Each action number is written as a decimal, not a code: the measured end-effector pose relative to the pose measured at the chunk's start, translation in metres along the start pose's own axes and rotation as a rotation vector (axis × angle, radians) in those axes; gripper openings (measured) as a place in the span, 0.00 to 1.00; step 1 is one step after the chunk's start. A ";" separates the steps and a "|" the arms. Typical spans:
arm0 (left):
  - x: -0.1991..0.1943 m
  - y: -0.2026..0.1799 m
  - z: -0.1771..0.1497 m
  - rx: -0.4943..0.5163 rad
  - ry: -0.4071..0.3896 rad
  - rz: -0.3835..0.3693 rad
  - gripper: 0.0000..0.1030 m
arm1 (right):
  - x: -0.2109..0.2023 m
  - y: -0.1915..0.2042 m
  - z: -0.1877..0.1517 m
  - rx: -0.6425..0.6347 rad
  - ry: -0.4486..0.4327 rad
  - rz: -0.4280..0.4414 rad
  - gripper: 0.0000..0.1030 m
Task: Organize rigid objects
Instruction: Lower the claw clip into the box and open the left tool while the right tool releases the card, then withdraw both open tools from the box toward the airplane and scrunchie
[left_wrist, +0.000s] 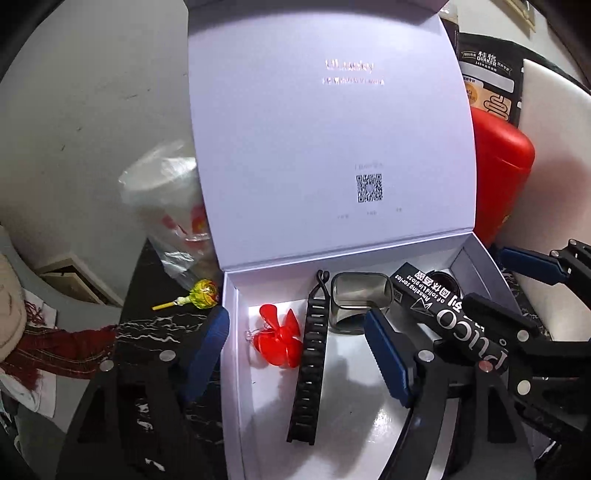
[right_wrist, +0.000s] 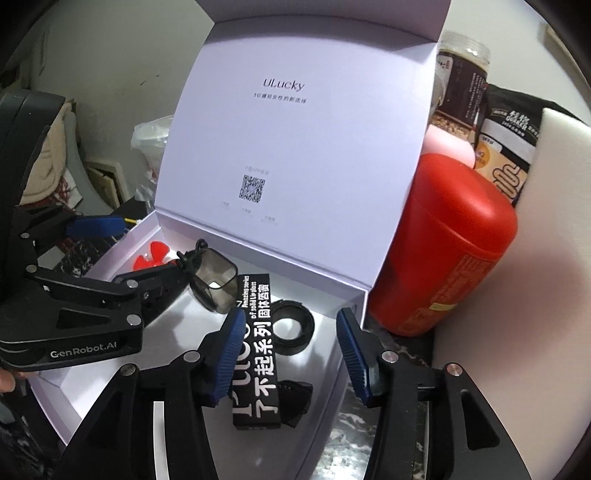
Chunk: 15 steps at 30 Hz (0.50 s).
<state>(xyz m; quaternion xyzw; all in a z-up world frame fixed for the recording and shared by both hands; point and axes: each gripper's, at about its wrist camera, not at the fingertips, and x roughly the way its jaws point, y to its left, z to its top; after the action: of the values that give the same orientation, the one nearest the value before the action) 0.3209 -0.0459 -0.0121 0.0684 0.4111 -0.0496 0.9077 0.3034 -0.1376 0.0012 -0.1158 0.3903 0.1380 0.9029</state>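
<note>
An open white box (left_wrist: 236, 369) with its lid (left_wrist: 325, 129) upright holds a red propeller (left_wrist: 279, 339), a black ridged strap (left_wrist: 310, 354), a smoky clear case (left_wrist: 360, 301), a black lettered carton (left_wrist: 448, 317) and a black ring (right_wrist: 293, 332). My left gripper (left_wrist: 295, 354) is open over the box's left half, one finger (left_wrist: 207, 350) outside the wall. My right gripper (right_wrist: 291, 354) is open and empty, straddling the carton (right_wrist: 256, 354) and the box's right wall (right_wrist: 354, 321). It also shows in the left wrist view (left_wrist: 513, 291).
A red canister (right_wrist: 447, 243) stands just right of the box, with a jar (right_wrist: 461, 81) and a dark food bag (right_wrist: 506, 147) behind. A bagged cup (left_wrist: 173, 206) and a lollipop (left_wrist: 199, 295) lie left of the box on the dark marble table (left_wrist: 155, 328).
</note>
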 end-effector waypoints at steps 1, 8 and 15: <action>-0.001 -0.001 0.001 -0.003 0.000 -0.003 0.73 | -0.003 -0.001 0.000 0.003 -0.005 0.002 0.51; -0.024 0.010 -0.005 -0.029 -0.024 -0.048 0.73 | -0.026 -0.007 0.001 0.007 -0.032 -0.004 0.51; -0.054 0.023 -0.004 -0.024 -0.067 -0.055 0.73 | -0.045 -0.002 0.005 0.009 -0.060 -0.012 0.52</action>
<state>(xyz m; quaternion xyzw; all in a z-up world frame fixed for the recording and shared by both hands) 0.2858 -0.0203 0.0282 0.0442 0.3827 -0.0719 0.9200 0.2778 -0.1455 0.0381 -0.1099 0.3629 0.1342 0.9155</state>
